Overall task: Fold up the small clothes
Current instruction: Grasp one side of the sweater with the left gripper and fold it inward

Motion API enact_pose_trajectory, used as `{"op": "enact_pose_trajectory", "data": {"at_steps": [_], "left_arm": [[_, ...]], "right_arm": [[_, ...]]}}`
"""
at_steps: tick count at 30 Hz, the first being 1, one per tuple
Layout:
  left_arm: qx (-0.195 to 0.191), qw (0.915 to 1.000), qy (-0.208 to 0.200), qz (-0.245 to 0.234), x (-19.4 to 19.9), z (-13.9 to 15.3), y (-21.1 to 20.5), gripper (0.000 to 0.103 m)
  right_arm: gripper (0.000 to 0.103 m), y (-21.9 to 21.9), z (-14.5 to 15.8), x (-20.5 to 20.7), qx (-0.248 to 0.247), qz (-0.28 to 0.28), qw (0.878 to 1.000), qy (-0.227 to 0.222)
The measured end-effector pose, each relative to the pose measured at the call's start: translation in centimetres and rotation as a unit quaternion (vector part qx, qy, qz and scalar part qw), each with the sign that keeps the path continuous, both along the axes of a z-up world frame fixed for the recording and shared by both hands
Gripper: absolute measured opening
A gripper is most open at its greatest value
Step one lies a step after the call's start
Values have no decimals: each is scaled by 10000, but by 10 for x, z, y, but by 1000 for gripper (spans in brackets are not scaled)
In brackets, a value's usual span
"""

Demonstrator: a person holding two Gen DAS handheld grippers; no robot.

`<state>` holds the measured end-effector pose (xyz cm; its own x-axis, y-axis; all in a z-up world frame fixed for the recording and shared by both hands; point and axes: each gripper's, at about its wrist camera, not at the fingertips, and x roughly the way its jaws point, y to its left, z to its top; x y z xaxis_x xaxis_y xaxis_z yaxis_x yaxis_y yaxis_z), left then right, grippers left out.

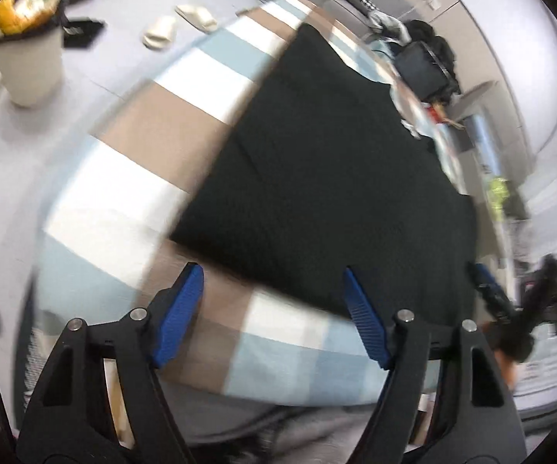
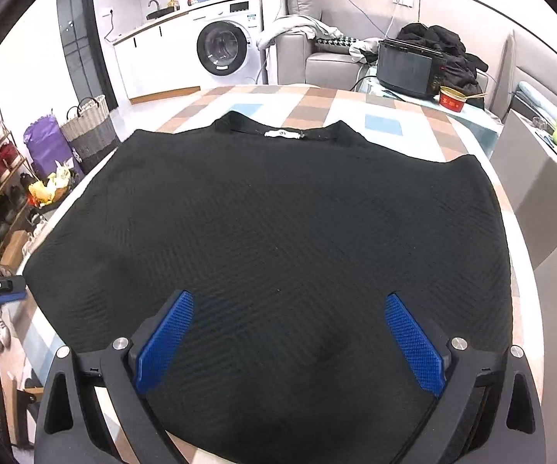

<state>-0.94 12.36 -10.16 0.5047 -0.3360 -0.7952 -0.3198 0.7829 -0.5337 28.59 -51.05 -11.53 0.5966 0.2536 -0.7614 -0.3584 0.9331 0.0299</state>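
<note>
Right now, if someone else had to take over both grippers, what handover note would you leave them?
Left gripper: jaws apart, nothing between them, over the checked tablecloth by the near left corner of the black top; that view is blurred.
Right gripper: open, empty, over the top's near hem.
Black top: spread flat on the table, collar label at the far end.
Done: garment laid out.
Left: every fold; none is visible yet.
</note>
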Motion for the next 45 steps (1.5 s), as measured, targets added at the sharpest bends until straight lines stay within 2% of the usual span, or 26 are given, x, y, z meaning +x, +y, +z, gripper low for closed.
{"op": "enact_pose_trajectory", "data": {"at_steps": [6, 10, 12, 13, 14, 15, 17, 19, 24, 27, 30, 32, 36, 39, 41, 43, 45], "left_arm": [[126, 9985, -266, 456, 15, -1, -6, 72], [586, 9941, -475, 780, 38, -1, -23, 72], [699, 9918, -560, 914, 50, -3, -31, 52], [700, 9914, -534, 973, 54, -5, -35, 34], [671, 9911, -537, 1021, 58, -6, -36, 21], [597, 9905, -588, 1086, 60, -7, -35, 15], [396, 9883, -754, 1262, 60, -5, -32, 13], [418, 9870, -924, 1248, 60, 1, -32, 13], [711, 9837, -1402, 875, 57, 30, -44, 12], [1029, 9782, -1735, 503, 65, 54, -61, 12], [1369, 9670, -2148, -53, 83, 86, -89, 12], [1493, 9561, -2464, -543, 96, 105, -117, 12], [1361, 9320, -2996, -1520, 118, 134, -179, 11], [1207, 9083, -3220, -2380, 131, 147, -234, 11], [957, 8924, -3230, -3001, 137, 148, -270, 12], [765, 8788, -2988, -3640, 141, 138, -303, 15], [729, 8717, -2604, -4086, 144, 119, -329, 35]], "right_arm": [[101, -3, 5, 1, 79, -71, 9999, -39], [101, -5, 3, 3, 89, -91, 9999, 3], [101, -4, -1, 5, 29, -84, 10000, 13], [101, -4, -4, 6, -40, -93, 9999, 30], [101, -5, -6, 8, -78, -98, 9999, 39], [101, -5, -8, 9, -125, -101, 9998, 72], [101, -8, -13, 11, -158, -117, 9997, 134], [101, -12, -19, 12, -213, -176, 9995, 182], [101, -23, -39, 19, -244, -320, 9978, 531], [101, -29, -36, 16, -124, -348, 9980, 511], [101, -37, -25, 12, -60, -401, 9985, 377], [101, -46, -14, 9, -37, -481, 9986, 216], [101, -73, 8, 3, -14, -795, 9968, -65], [101, -101, 21, -2, -55, -1184, 9927, -212], [101, -119, 26, -8, -108, -1437, 9892, -269], [101, -136, 28, -11, -169, -1700, 9849, -285], [101, -154, 28, -14, -209, -1950, 9803, -239]]}}
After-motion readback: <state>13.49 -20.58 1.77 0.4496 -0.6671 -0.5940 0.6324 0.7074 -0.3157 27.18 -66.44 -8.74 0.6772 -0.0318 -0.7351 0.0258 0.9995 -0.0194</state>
